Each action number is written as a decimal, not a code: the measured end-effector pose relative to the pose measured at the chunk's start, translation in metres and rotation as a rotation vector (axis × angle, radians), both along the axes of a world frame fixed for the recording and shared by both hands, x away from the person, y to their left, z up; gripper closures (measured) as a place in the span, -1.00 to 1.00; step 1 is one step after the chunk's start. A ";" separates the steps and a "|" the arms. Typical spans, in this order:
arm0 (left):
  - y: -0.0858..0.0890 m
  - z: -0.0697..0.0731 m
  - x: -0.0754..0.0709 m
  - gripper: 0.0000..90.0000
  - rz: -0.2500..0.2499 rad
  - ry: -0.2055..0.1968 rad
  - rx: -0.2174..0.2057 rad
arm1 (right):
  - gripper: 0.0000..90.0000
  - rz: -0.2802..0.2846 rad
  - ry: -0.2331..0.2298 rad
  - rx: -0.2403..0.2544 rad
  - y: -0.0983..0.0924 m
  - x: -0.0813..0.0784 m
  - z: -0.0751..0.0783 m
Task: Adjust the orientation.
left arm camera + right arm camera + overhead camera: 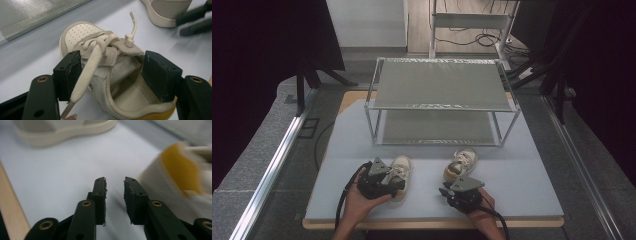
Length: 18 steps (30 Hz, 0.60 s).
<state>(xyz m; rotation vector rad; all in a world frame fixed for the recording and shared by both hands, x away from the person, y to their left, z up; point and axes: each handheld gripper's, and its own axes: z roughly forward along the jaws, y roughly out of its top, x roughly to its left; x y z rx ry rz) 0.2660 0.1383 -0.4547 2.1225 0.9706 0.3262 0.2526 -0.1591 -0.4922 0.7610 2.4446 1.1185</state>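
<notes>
1. The left hand-held gripper (388,181) has its jaws around the left shoe (105,72), one pad against the laced outer side, the other down inside the collar; the grip looks set, so keep the squeeze even and do not crush the tongue
2. That shoe stands on the pale worktop (522,180), just in front of the two-tier rack (442,102), toe towards the rack
3. The loose lace (86,75) hangs over one pad; mind that it does not drag or snag when the shoe rises
4. The right hand-held gripper (115,187) holds nothing: its jaws stand narrowly parted over bare worktop, with the right shoe (180,177) just beside them, heel and yellow tab nearest
5. A gap that small will likely not take the heel wall; open wider, then bring one jaw inside the collar and one outside
6. Lift each shoe level and clear of the rack's front rail (439,142) before going in
</notes>
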 end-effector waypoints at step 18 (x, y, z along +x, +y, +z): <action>0.000 0.000 0.000 -0.30 -0.001 -0.004 0.006 | 0.78 -0.016 0.015 -0.014 -0.002 0.002 -0.004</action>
